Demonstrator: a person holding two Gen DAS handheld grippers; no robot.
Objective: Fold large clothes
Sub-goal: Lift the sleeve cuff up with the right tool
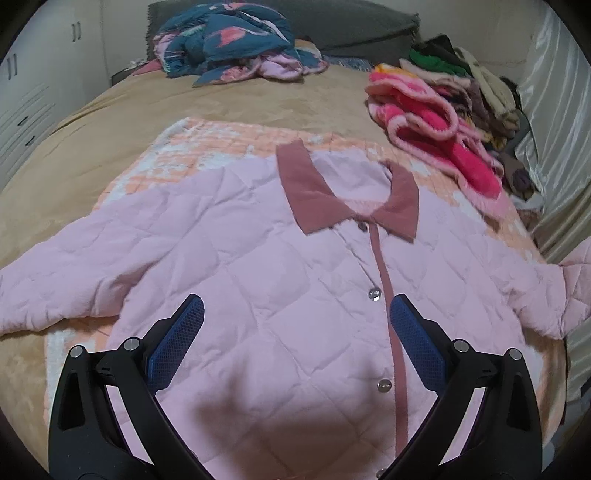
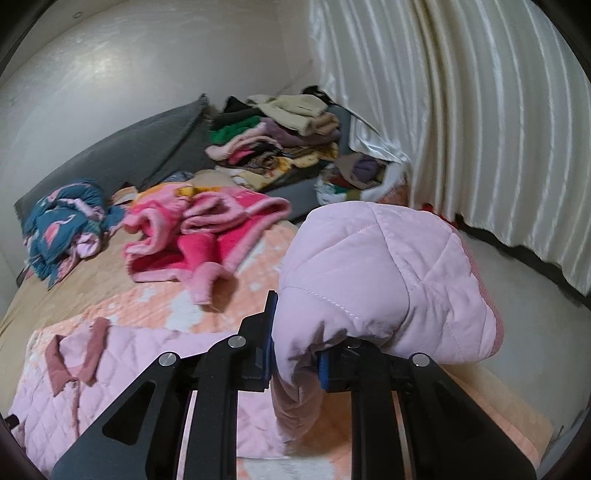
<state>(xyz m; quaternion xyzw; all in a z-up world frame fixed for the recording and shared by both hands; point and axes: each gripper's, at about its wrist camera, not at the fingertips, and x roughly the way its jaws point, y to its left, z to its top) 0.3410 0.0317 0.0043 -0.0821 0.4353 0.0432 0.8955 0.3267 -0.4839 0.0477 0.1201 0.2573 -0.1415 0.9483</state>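
Observation:
A pale pink quilted jacket (image 1: 280,266) with a dusty-rose collar (image 1: 310,192) lies face up and buttoned on the bed, on a peach and white blanket (image 1: 192,147). My left gripper (image 1: 295,317) hovers open and empty above the jacket's chest, near the button placket. My right gripper (image 2: 295,347) is shut on the jacket's right sleeve (image 2: 376,273), which is lifted and bunched over the fingers. The jacket's body (image 2: 122,362) lies lower left in the right wrist view.
A bright pink fleece garment (image 1: 436,136) lies beyond the jacket at right. A teal patterned garment (image 1: 229,48) lies crumpled near the grey headboard cushion (image 1: 354,26). A pile of mixed clothes (image 2: 280,133) stands in the far corner. White curtains (image 2: 480,110) hang along the bed's right side.

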